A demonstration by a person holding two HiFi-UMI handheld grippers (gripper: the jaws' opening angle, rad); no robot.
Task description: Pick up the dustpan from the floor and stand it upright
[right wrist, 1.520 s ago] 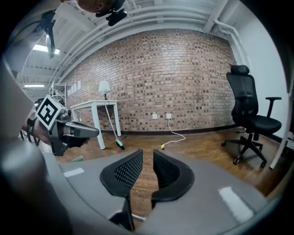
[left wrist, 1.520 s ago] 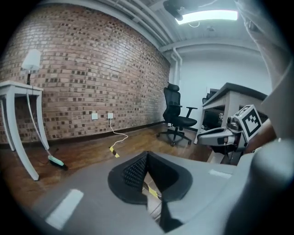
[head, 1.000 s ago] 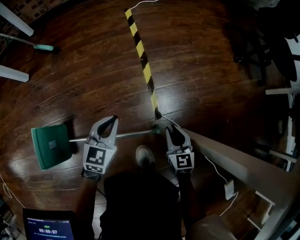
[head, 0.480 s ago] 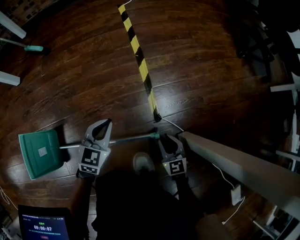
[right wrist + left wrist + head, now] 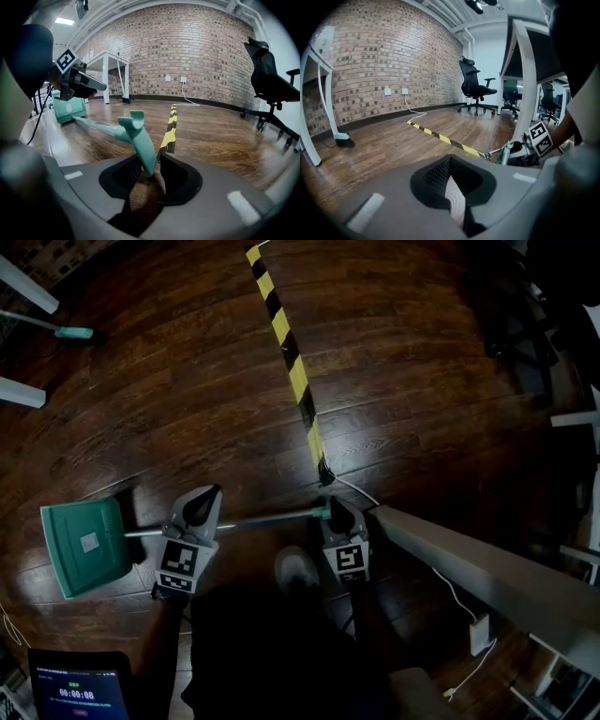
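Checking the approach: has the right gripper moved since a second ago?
Yes. The right gripper has sunk toward the dustpan handle's green tip lying by the striped tape; that tip now sits between its jaws, which have just been opening.

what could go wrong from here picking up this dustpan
1. The right gripper has just been opening its jaws. Only the handle's green tip sits between them, unclamped, so a close there may slip off.
2. The left gripper is open and empty by the shaft. If lifted by the tip alone, the green pan could swing.
3. The white cable lies close and might snag.
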